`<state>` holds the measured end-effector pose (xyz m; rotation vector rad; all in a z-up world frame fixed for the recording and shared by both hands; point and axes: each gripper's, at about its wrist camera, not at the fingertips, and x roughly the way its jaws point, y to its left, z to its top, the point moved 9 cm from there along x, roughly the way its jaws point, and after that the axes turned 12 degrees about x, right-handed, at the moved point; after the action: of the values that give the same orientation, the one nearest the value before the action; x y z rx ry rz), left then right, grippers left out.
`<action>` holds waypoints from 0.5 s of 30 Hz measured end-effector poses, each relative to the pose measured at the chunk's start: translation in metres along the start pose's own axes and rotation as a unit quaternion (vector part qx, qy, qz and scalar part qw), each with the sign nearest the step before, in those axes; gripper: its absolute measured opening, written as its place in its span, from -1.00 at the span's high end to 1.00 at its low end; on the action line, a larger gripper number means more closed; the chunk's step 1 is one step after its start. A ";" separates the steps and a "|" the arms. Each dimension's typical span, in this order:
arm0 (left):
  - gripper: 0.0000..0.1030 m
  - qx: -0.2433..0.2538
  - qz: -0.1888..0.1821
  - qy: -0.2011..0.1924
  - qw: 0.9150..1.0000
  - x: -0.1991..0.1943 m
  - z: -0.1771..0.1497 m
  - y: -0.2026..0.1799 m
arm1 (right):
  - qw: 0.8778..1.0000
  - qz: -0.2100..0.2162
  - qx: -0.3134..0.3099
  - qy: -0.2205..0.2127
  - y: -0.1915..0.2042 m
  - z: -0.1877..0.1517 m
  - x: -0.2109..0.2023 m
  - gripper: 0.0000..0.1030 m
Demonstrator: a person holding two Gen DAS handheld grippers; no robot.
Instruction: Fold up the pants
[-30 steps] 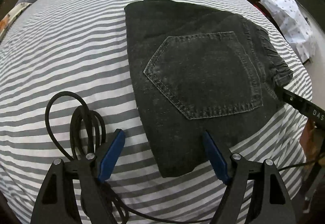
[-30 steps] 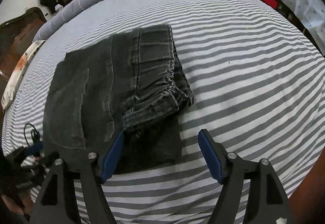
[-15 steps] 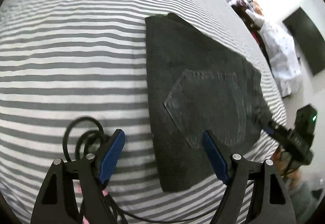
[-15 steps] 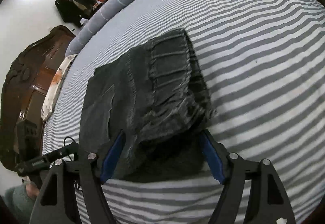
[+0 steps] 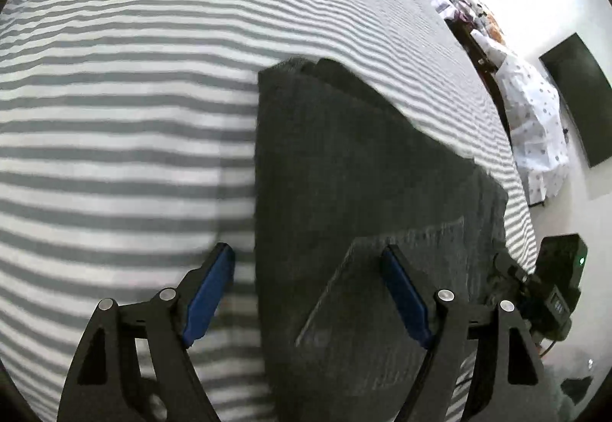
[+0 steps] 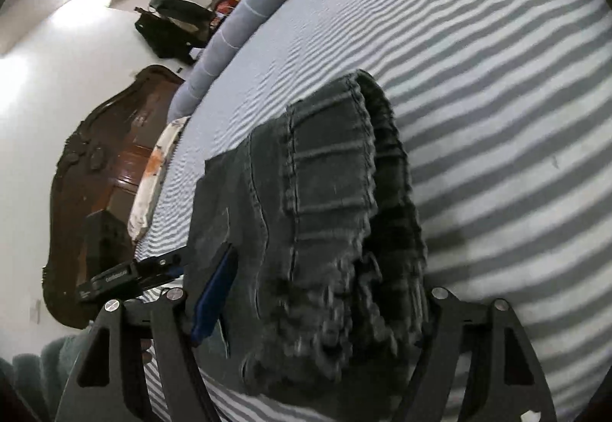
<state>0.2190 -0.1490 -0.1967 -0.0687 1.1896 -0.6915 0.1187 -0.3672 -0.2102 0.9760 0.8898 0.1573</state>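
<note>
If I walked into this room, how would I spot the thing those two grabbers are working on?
Look at the big bed with the grey-and-white striped sheet. On its near part lies a folded pair of pants in dark charcoal denim, with a stitched back pocket and a gathered waistband. It is the only dark, unstriped patch on the sheet.

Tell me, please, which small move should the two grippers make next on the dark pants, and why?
Probably close both. The left gripper is open astride the near left edge of the folded pants, and the right gripper is open around the bunched waistband. Neither grips cloth yet, so no further fold on the striped bed can begin.
</note>
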 end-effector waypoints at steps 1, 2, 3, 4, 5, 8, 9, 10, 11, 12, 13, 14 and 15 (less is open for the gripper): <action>-0.53 -0.002 -0.004 0.001 1.000 0.002 0.003 0.000 | 1.000 0.001 -0.004 0.000 0.002 0.002 0.003 -0.41; -0.53 -0.005 -0.010 0.000 1.000 0.003 0.005 -0.001 | 1.000 0.003 -0.006 -0.001 0.004 0.004 0.005 -0.41; -0.49 -0.010 -0.027 -0.002 1.000 0.005 0.006 -0.004 | 1.000 0.004 -0.011 -0.004 0.006 0.007 0.009 -0.41; -0.31 -0.014 -0.039 0.000 0.999 0.005 0.004 -0.006 | 1.000 0.004 -0.015 -0.005 0.008 0.009 0.011 -0.41; -0.26 -0.018 -0.039 0.003 0.999 0.005 0.002 -0.006 | 1.000 0.003 -0.015 -0.006 0.009 0.009 0.014 -0.41; -0.01 -0.010 -0.040 0.002 0.999 0.000 -0.005 -0.006 | 1.000 0.005 -0.019 0.002 0.011 0.006 0.014 -0.30; 0.03 -0.015 -0.044 0.002 0.999 -0.003 -0.008 -0.005 | 1.000 0.006 -0.019 0.008 0.007 0.002 0.010 -0.17; 0.08 -0.018 -0.052 0.003 0.998 -0.005 -0.010 -0.004 | 1.000 0.007 -0.014 0.014 0.005 0.000 0.009 -0.02; 0.12 -0.025 -0.062 0.005 0.998 -0.006 -0.013 -0.001 | 1.000 0.007 -0.012 0.018 0.002 -0.001 0.007 0.04; 0.13 -0.031 -0.067 0.006 0.997 -0.007 -0.014 0.002 | 1.000 0.009 -0.008 0.023 -0.001 -0.002 0.005 0.12; 0.13 -0.033 -0.071 0.005 0.997 -0.007 -0.013 0.004 | 1.000 0.012 -0.003 0.026 -0.003 -0.003 0.005 0.15; 0.12 -0.036 -0.073 0.005 0.997 -0.006 -0.012 0.006 | 1.000 0.011 -0.002 0.027 -0.003 -0.002 0.007 0.15; 0.12 -0.037 -0.072 0.004 0.997 -0.005 -0.011 0.007 | 1.000 0.007 -0.001 0.028 -0.003 -0.001 0.010 0.15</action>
<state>0.2115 -0.1371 -0.1998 -0.2154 1.2271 -0.7742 0.1235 -0.3635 -0.2182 0.9794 0.9335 0.1979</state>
